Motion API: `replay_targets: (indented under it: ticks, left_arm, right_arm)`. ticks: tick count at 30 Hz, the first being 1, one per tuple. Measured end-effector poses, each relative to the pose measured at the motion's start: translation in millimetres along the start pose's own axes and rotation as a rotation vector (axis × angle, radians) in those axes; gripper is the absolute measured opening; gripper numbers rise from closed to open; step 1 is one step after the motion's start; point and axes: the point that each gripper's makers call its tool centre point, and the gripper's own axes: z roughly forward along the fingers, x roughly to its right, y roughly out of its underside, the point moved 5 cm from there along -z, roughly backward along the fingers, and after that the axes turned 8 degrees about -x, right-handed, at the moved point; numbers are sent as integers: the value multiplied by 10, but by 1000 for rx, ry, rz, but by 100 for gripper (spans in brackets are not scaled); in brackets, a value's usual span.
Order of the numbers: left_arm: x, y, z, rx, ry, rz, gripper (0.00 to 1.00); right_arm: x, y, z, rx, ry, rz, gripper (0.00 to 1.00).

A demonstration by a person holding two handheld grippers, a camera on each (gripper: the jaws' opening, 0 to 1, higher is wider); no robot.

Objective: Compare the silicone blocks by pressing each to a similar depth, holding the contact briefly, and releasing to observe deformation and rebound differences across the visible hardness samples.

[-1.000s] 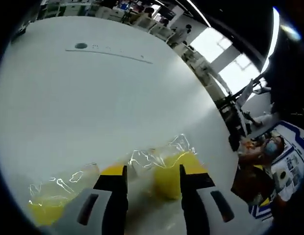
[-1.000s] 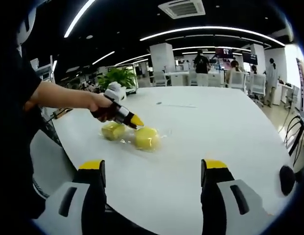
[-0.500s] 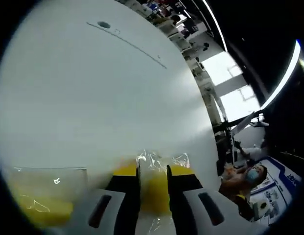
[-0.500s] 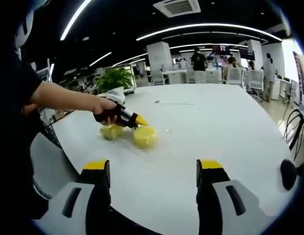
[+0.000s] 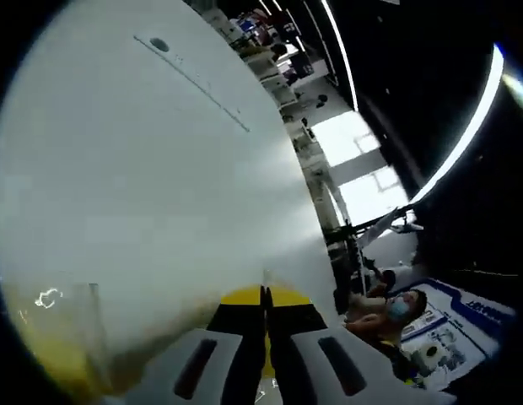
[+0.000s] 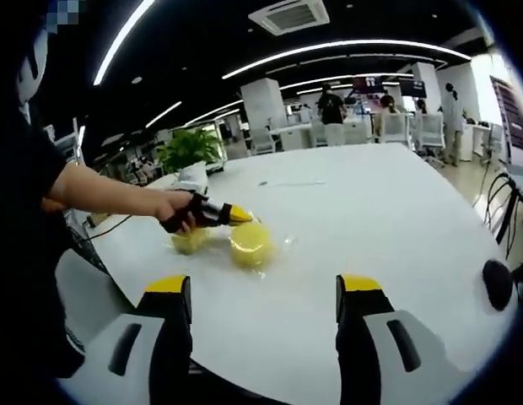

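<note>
Left gripper view: left gripper [image 5: 263, 325] has jaws nearly together, a thin slit between the yellow tips. A sliver of yellow shows in the slit low down; can't tell whether it's a block or the tip itself, so grip state can't be called. Ahead of the jaws, white table [image 5: 143, 186] runs bare and wide; its edge curves away to the right of the tips, close by. A blurred yellow wrapped block [image 5: 55, 359] sits low, left of the jaws.

Right gripper view: right gripper [image 6: 263, 295] has jaws spread wide, nothing between them, hovering over the near table edge. Plenty of bare tabletop ahead and to the right. Round yellow silicone block [image 6: 250, 242] in clear wrap lies ahead, slightly left of centre, well apart from the tips. A person's hand [image 6: 179, 213] brings the left gripper's yellow tips against its left upper side. The second block lies just left of it, under the hand.
</note>
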Motion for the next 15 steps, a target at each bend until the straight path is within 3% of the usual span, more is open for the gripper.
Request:
replay_targets:
  ticks: [1,4,5,7,8,11,13,14,15]
  left_arm:
    - [94,-14,-30,-13,13,88,0]
    - [310,-11,-141,-34,22,218,0]
    - [386,-13,-207,-53,16,315,0]
    - [490,-19,-307,-78,-8,422,0]
    - [599,-10,-394,-83,-3,529,0]
    - [777,-16,-554,-73,36,603,0]
    - [791,-13,-664,-91,-42,659,0]
    - [835,36,-711,-111,-39,728,0]
    - [816,21,-735,-105,-55,737,0]
  right_arm:
    - [4,-6,-8,1,4,0,62]
    - [19,-12,-21,9,9,2,62]
    - [10,-11,-20,4,10,-3,62]
    - [-25,-5,-18,-9,7,-20,62]
    - [-65,-12,-18,-12,0,-31,62]
    - [-130,-28,-10,-13,-15,-52,62]
    - [-155,-28,0,-23,-19,-67,61]
    - [-165,-33,5,-23,-22,-69,61]
    - [-195,-42,4,-17,-30,-78,61]
